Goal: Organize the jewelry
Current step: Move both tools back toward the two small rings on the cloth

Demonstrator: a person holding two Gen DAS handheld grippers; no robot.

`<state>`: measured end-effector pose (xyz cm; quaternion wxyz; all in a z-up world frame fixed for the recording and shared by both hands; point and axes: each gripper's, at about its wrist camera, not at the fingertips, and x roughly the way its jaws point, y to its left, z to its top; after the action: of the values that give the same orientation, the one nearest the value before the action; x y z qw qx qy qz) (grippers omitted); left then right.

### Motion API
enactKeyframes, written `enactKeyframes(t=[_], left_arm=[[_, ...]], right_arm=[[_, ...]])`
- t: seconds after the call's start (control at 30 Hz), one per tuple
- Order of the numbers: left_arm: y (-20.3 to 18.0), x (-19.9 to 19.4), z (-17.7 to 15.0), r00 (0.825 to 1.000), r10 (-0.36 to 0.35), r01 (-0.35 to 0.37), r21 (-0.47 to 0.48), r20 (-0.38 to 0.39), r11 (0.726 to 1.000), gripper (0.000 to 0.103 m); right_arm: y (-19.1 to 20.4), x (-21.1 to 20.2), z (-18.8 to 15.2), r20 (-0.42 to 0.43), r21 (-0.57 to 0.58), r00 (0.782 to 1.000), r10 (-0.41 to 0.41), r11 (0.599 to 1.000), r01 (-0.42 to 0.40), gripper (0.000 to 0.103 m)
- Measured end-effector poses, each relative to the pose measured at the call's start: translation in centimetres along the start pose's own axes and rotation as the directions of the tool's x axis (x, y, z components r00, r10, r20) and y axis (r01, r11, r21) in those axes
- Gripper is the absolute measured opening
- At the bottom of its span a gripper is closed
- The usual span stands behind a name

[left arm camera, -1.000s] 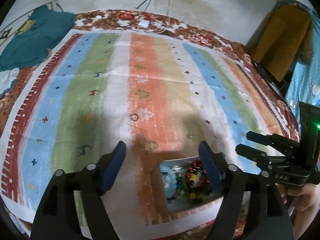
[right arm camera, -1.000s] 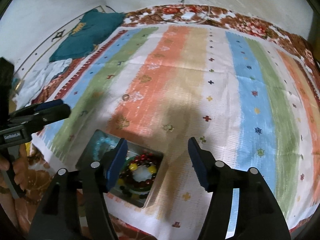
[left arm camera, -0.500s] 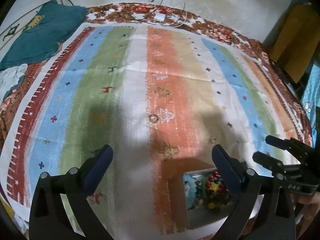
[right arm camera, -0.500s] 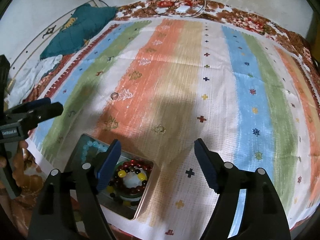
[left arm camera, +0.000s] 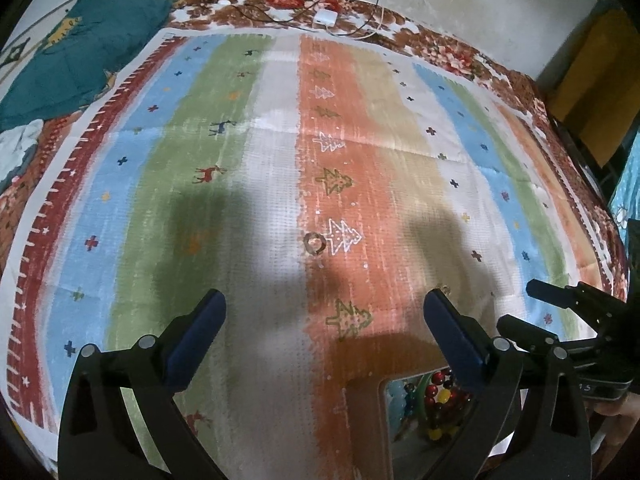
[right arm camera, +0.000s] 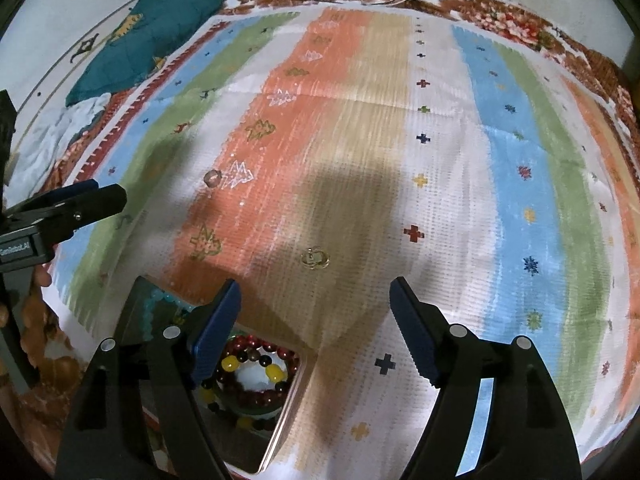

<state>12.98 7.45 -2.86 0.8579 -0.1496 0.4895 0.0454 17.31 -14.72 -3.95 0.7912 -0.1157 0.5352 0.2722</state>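
Two loose rings lie on the striped mat, both outside the tin box.

- Dark ring: left wrist view, dead centre, on the seam between white and orange stripes, just beside a white tree print at its 3 o'clock. The same ring shows at 10 o'clock in the right wrist view.
- Pale ring: right wrist view, centre, at 12 o'clock from the right gripper, near but apart. In the left wrist view only a glint shows beside the right-hand finger; too small to be sure.
- Tin box: 6 to 7 o'clock in the right view, holding a red-and-yellow bead bracelet and pale blue beads.
- Left gripper: fingers spread wide, having just been opening, nothing between them.
- Right gripper: fingers parted, also just opened wider, nothing between them.

Risks, as judged:
- Rings are thin and flat on woven cloth. Fingers closing may skate over one, or pinch mat with it.
- The mat could drag and shift the other ring.
- The pale ring is faint against the tan stripe; easy to misjudge.
- Both tools converge near the box; a collision could tip out the beads.
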Motion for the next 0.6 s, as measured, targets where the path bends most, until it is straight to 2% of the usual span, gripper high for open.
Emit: enactKeyframes(t=[0.6], left_arm=[[1.0, 3.2, 1.3, 0.997, -0.042, 0.040, -0.032, -0.069, 0.999, 0.097]], right_arm=[[0.0, 2.1, 1.1, -0.047, 0.004, 0.999, 0.009, 1.000, -0.008, 0.076]])
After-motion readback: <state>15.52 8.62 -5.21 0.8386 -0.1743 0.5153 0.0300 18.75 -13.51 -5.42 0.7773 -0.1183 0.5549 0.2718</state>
